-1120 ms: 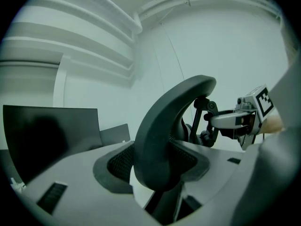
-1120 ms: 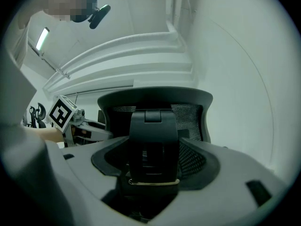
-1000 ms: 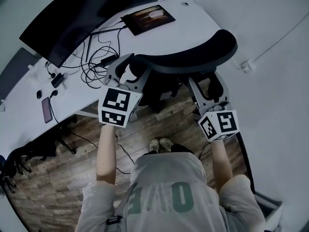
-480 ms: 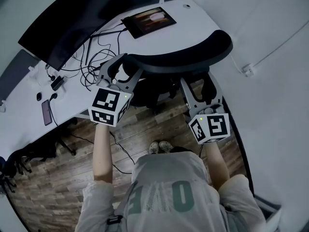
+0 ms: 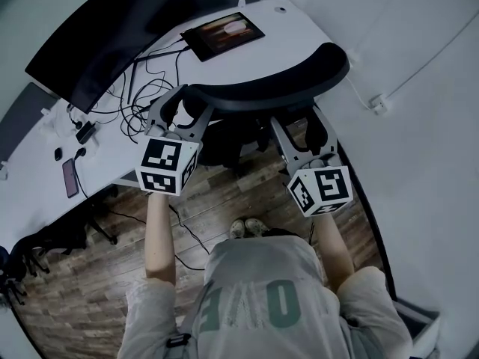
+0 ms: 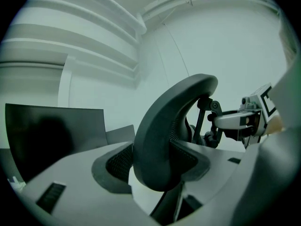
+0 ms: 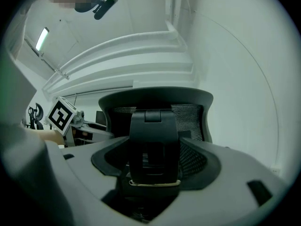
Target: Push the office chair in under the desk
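The black office chair's curved backrest (image 5: 262,84) stands at the white desk's (image 5: 292,40) front edge, with its seat dark beneath it. My left gripper (image 5: 183,105) is shut on the backrest's left end; in the left gripper view the mesh edge (image 6: 164,126) fills the space between the pads (image 6: 117,161). My right gripper (image 5: 299,129) is shut on the black back support (image 7: 153,145) behind the backrest (image 7: 188,112), a pad (image 7: 195,159) against each side. The right gripper's body (image 6: 244,119) shows beyond the backrest.
On the desk are a dark monitor (image 5: 105,36), a tablet-like slab (image 5: 224,30), tangled cables (image 5: 138,88) and a phone (image 5: 71,176). A white wall with a cable clip (image 5: 378,103) runs close on the right. The person's feet (image 5: 247,226) stand on the wooden floor.
The chair and both grippers have shifted up and left in the head view, toward the desk. Both grips look the same.
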`<state>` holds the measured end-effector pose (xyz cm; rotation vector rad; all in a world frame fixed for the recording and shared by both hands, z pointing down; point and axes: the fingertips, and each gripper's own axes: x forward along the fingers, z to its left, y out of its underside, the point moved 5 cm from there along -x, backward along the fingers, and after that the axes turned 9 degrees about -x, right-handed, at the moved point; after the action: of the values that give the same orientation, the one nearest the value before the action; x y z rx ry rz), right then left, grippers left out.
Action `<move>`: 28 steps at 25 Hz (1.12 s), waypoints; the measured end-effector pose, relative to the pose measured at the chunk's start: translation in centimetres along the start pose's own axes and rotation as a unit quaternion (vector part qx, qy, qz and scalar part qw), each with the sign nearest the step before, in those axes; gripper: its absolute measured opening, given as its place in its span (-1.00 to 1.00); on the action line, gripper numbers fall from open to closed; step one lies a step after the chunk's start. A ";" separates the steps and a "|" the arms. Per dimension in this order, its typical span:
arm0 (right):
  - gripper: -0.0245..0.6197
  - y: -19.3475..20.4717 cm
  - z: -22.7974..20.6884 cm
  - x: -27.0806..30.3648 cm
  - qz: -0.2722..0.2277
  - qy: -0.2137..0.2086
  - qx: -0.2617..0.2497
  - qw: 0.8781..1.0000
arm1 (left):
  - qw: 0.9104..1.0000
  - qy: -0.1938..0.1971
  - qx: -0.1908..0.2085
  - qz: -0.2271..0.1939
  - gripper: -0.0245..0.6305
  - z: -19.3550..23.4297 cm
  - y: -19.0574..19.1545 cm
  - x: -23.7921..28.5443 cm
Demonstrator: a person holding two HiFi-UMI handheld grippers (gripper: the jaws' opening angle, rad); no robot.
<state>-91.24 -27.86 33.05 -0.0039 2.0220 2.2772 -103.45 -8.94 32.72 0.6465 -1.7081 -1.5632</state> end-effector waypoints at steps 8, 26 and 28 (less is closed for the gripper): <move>0.00 -3.4 -0.4 -1.7 -0.043 0.004 0.002 0.999 | 0.994 -0.053 -0.061 -0.067 -0.18 -1.0 -1.3 -4.0; -0.86 -4.4 2.2 -9.0 -0.040 0.011 -0.087 0.995 | 0.981 -0.094 -0.084 -0.145 -0.88 -12.4 -1.2 -8.3; -0.86 -3.6 2.2 -9.2 -0.029 0.012 -0.081 0.996 | 0.983 -0.089 -0.080 -0.139 -0.88 -12.9 -1.0 -8.0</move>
<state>-81.69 -25.94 30.32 -0.1002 1.8160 2.4099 -88.61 -10.97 30.37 0.7045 -1.6503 -1.9851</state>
